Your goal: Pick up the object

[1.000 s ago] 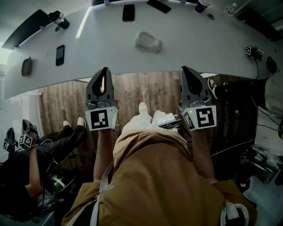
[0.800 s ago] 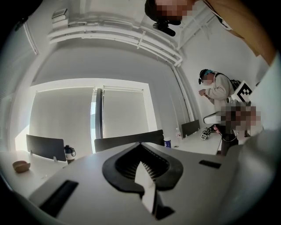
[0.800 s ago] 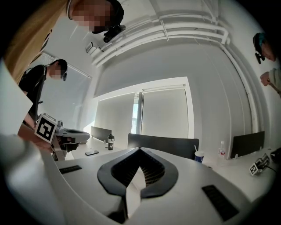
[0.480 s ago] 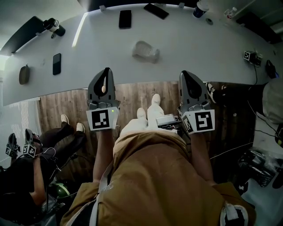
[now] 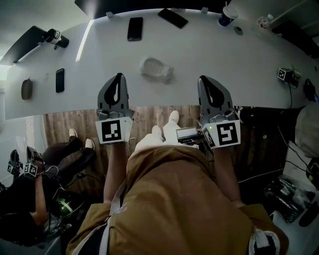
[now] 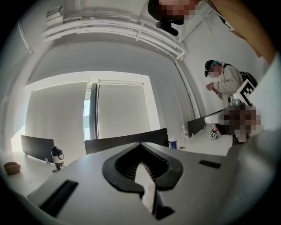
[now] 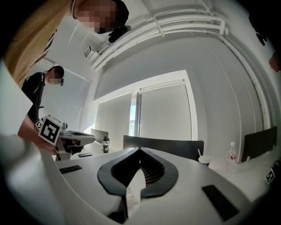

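In the head view a pale, whitish lumpy object (image 5: 157,69) lies on the white table (image 5: 249,55), a little beyond the near edge. My left gripper (image 5: 118,77) is held level at the object's near left, its tip over the table edge, jaws shut and empty. At the object's near right my right gripper (image 5: 202,79) is held the same way, shut with nothing in it. Both stand apart from the object. The left gripper view shows the closed left gripper (image 6: 140,151) with only the room beyond. The right gripper view shows the closed right gripper (image 7: 139,151); the object is out of sight in both.
Black phones (image 5: 134,28) (image 5: 173,18) (image 5: 60,80), a cup (image 5: 227,15), a brown oval thing (image 5: 26,89) and a marker cube (image 5: 285,74) lie on the table. A seated person (image 5: 30,199) is at the lower left. Wooden floor (image 5: 149,117) shows under the table edge.
Both grippers have moved forward, from over the floor to over the table's near edge. The pale object now lies closer to them. The jaws stay shut.
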`<action>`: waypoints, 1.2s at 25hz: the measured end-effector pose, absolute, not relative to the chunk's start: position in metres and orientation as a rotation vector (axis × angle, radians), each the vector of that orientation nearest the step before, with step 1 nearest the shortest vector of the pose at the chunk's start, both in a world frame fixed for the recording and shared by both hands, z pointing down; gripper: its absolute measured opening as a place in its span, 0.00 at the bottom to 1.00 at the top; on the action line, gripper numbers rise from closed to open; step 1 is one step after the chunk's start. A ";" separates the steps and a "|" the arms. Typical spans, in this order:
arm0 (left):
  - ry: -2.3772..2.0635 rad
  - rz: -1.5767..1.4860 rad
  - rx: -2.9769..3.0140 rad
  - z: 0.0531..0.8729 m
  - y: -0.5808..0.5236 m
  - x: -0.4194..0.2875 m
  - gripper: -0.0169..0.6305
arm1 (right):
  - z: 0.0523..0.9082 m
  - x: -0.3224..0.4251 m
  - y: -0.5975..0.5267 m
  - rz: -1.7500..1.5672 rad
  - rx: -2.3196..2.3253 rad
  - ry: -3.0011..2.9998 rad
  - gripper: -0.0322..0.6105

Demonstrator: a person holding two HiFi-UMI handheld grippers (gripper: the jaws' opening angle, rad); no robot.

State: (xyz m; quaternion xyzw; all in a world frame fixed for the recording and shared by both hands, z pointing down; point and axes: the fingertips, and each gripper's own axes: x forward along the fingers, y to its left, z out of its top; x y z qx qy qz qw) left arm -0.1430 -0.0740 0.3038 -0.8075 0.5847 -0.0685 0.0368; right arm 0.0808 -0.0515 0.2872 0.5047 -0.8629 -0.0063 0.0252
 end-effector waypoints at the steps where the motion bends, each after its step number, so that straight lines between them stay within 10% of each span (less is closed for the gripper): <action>1: 1.793 -0.206 -2.479 0.302 -0.078 -0.137 0.04 | 0.286 0.086 -0.058 -0.018 1.564 -2.674 0.06; 30: 1.672 -0.374 -2.494 0.330 -0.156 -0.154 0.04 | 0.293 0.076 -0.144 0.016 1.634 -2.611 0.06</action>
